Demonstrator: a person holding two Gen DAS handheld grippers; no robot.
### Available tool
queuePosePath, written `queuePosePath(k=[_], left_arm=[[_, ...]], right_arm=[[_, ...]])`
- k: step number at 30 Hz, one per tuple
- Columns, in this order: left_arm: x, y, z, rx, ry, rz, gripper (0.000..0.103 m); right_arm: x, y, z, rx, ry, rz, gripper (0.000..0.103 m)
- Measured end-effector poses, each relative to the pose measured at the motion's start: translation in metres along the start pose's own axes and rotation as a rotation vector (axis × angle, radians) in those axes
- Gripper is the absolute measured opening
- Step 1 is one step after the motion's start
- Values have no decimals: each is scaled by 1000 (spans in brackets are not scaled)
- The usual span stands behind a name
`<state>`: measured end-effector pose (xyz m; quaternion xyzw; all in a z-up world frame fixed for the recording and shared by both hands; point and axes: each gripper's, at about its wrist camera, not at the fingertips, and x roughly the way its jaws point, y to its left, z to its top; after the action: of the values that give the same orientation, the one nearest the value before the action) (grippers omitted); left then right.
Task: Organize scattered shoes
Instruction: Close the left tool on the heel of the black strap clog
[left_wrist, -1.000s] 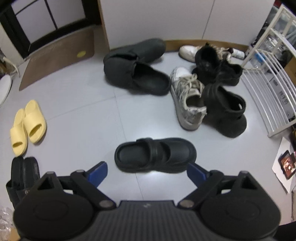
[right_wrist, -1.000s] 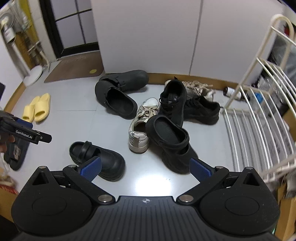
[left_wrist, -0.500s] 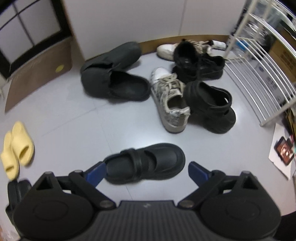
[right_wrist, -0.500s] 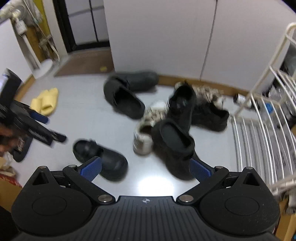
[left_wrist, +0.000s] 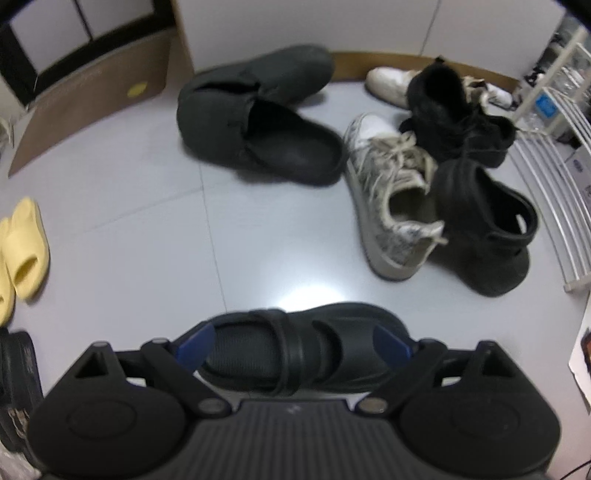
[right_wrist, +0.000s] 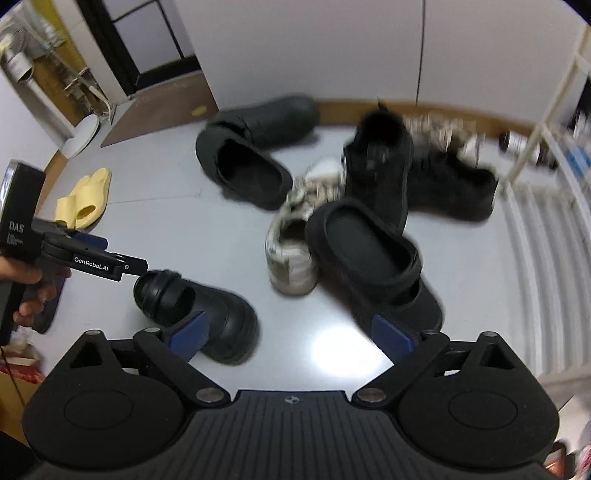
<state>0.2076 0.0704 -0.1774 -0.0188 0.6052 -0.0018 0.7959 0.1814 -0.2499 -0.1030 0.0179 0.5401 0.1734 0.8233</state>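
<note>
While it gapes, the left hand-held gripper (left_wrist: 293, 341) straddles the black strap shoe (left_wrist: 299, 343) — untouched.

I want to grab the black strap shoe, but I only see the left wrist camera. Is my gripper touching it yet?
Observer: In the right wrist view, the left gripper has one fingertip right at the heel end of the black strap shoe. I cannot tell if it touches.
Operator: Where's the other gripper?
Observer: The right gripper hangs over bare floor. Its jaws are closing with nothing between them, and the strap shoe's toe sits beside one finger.
Operator: What's on its other side?
Observer: The black clog, with its toe end by the other finger.
</note>
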Motion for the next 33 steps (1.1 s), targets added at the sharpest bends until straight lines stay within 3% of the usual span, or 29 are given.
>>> queuePosePath(k=[6, 8, 13, 19, 28, 33], left_arm=[[6, 5, -20, -37, -29, -25, 94], [4, 9, -28, -29, -60, -29, 92], [-6, 27, -48, -116, -164, -52, 86], [8, 31, -63, -153, -179, -78, 83], [42, 17, -80, -54, -157, -17, 78], [56, 10, -79, -26, -152, 21, 72]], right_arm=[[14, -16, -25, 37, -20, -14, 98], [19, -21, -34, 32, -27, -9, 98], [9, -36, -55, 46, -98, -54, 98], [9, -56, -76, 144, -128, -36, 98], [51, -51, -102, 82, -1, -76, 98], [59, -52, -111, 64, 26, -96, 98]])
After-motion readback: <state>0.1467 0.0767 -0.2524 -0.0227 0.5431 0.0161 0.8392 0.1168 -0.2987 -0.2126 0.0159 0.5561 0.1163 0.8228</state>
